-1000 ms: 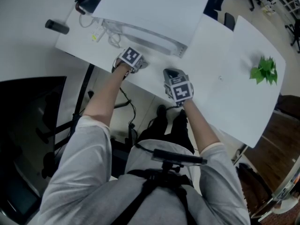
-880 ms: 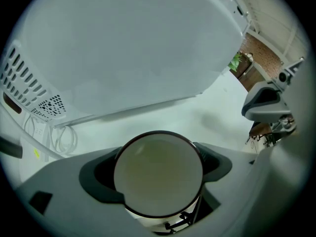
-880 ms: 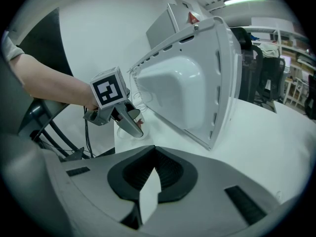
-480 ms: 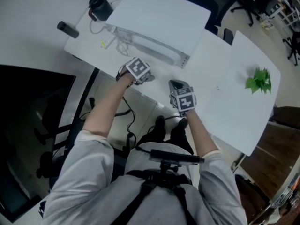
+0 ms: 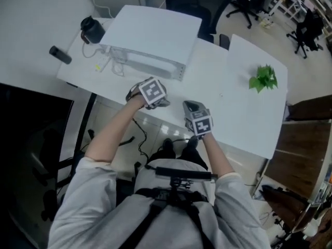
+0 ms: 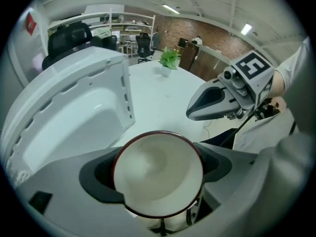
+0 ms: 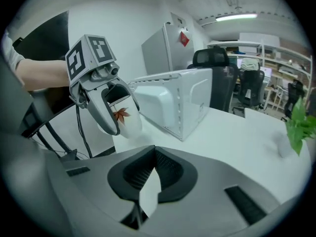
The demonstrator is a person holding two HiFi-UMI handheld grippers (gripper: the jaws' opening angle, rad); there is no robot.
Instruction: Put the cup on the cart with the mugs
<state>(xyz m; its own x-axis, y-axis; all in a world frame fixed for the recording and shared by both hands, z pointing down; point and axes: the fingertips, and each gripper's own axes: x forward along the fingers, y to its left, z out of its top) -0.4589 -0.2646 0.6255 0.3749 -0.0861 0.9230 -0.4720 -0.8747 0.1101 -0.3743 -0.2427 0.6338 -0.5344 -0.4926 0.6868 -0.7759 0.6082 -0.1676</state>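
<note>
Your left claw (image 6: 158, 168) is pinching the cup (image 6: 157, 179), a white one with a dark red rim. Its mouth is turned back toward the claw's own body, and a jaw presses on either side of it. From the right gripper view the cup shows a red leaf print. It looks lifted clear of the surface (image 5: 223, 102), near that surface's front edge, though I can't be sure of the gap beneath it.

Your right claw (image 7: 154, 149) sits just to the right of the left one with its jaws pressed together and nothing between them.

I judge the pick-up done: the cup is in your grip and ready to travel. Everything after that is left, which means carrying it to the cart and setting it down among the mugs. No view shows a cart or any mugs.

Ahead and to the left of the holding claw stands a white box (image 6: 74, 107). A small green plant (image 6: 170, 59) sits well beyond the claw, on the far part of the surface. You will likely need to turn away from this surface to find the cart before you can place anything.
</note>
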